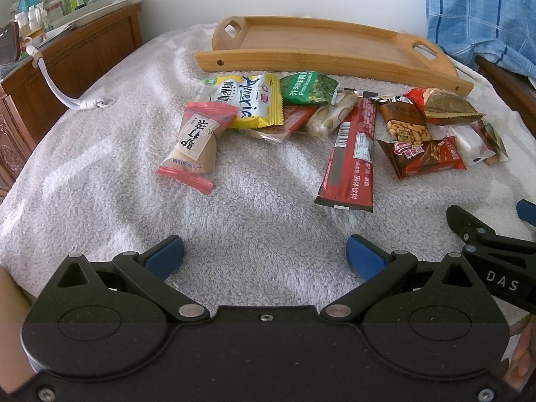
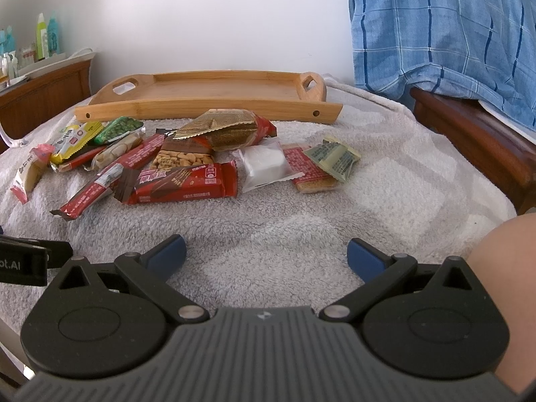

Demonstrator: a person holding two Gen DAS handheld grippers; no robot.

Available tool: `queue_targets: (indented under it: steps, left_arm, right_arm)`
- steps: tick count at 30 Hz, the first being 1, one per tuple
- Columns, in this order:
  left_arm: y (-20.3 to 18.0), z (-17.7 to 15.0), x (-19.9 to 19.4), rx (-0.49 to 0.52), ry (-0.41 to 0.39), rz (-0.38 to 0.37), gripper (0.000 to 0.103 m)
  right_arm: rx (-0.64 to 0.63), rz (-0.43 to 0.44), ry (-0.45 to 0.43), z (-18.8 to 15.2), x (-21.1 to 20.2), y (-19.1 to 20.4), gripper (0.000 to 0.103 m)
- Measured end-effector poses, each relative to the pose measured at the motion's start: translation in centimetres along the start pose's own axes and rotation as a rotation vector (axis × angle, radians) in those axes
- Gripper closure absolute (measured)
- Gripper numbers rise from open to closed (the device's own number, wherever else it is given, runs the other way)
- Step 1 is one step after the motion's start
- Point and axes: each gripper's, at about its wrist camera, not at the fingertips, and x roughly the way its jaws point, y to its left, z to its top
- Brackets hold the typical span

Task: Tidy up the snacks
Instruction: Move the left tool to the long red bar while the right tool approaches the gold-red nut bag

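Note:
Several snack packets lie in a loose pile on a grey towel [image 1: 261, 214]: a pink-edged cake packet [image 1: 196, 144], a yellow packet [image 1: 249, 100], a green pea packet [image 1: 308, 88], a long red stick pack [image 1: 351, 154], a peanut bag [image 1: 405, 122] and a red wafer pack [image 2: 181, 182]. A white packet [image 2: 264, 164] and an olive packet [image 2: 335, 157] lie to the right. An empty wooden tray [image 1: 321, 45] stands behind the pile; it also shows in the right wrist view [image 2: 214, 92]. My left gripper [image 1: 264, 256] and right gripper [image 2: 266, 256] are open and empty, above the towel in front of the pile.
A wooden cabinet [image 1: 77, 57] with bottles stands at the left. A blue checked cloth [image 2: 445, 30] hangs over a wooden frame [image 2: 475, 140] at the right. A white cord [image 1: 67, 90] lies on the towel's left side.

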Motion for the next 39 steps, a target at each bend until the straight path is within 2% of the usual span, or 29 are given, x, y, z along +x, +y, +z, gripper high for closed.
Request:
queue_targets:
  steps: [7, 10, 12, 15, 17, 22, 24, 29, 30, 34, 38, 39]
  left_arm:
    - [-0.2, -0.7, -0.2, -0.014, -0.049, 0.02, 0.0]
    - [-0.4, -0.5, -0.4, -0.046, -0.042, 0.051, 0.0]
    - [-0.6, -0.1, -0.8, -0.065, -0.048, 0.07, 0.004]
    - [-1.1, 0.4, -2.0, -0.049, -0.123, 0.065, 0.006]
    - [-1.3, 0.7, -2.5, -0.028, -0.161, 0.049, 0.007]
    - [-1.4, 1.8, -3.9, -0.028, -0.229, -0.005, 0.02]
    - [-1.3, 2.1, -4.5, -0.055, -0.247, -0.034, 0.034]
    - [-1.3, 2.7, -5.6, -0.083, -0.275, -0.085, 0.045]
    - [-1.4, 2.7, -5.9, -0.079, -0.278, -0.088, 0.045]
    - [-1.6, 2.7, -6.9, -0.065, -0.291, -0.112, 0.045]
    - [-1.3, 2.8, -7.8, -0.067, -0.316, -0.108, 0.03]
    - [-1.3, 2.9, -7.9, -0.063, -0.321, -0.106, 0.03]
  right_arm:
    - [0.006, -0.001, 0.007, 0.1, 0.3, -0.2, 0.0]
    - [0.007, 0.005, 0.023, 0.4, 0.4, -0.3, 0.0]
    - [0.012, 0.02, 0.042, 0.8, 0.4, -0.6, 0.0]
    - [0.03, 0.038, 0.037, 1.3, 0.1, -1.0, 0.0]
    - [0.04, 0.074, 0.014, 1.6, -0.4, -1.3, 0.004]
    - [0.018, 0.134, -0.091, 3.4, -2.2, -2.1, 0.01]
    - [0.009, 0.149, -0.127, 4.4, -2.8, -2.8, 0.015]
    - [-0.017, 0.162, -0.143, 6.3, -2.1, -3.9, 0.03]
    - [-0.024, 0.166, -0.14, 6.6, -1.8, -3.9, 0.034]
    - [-0.026, 0.222, -0.139, 7.0, -0.5, -3.8, 0.038]
    - [0.003, 0.286, -0.16, 7.0, 0.7, -3.5, 0.037]
    - [0.01, 0.296, -0.161, 6.9, 1.1, -3.4, 0.037]
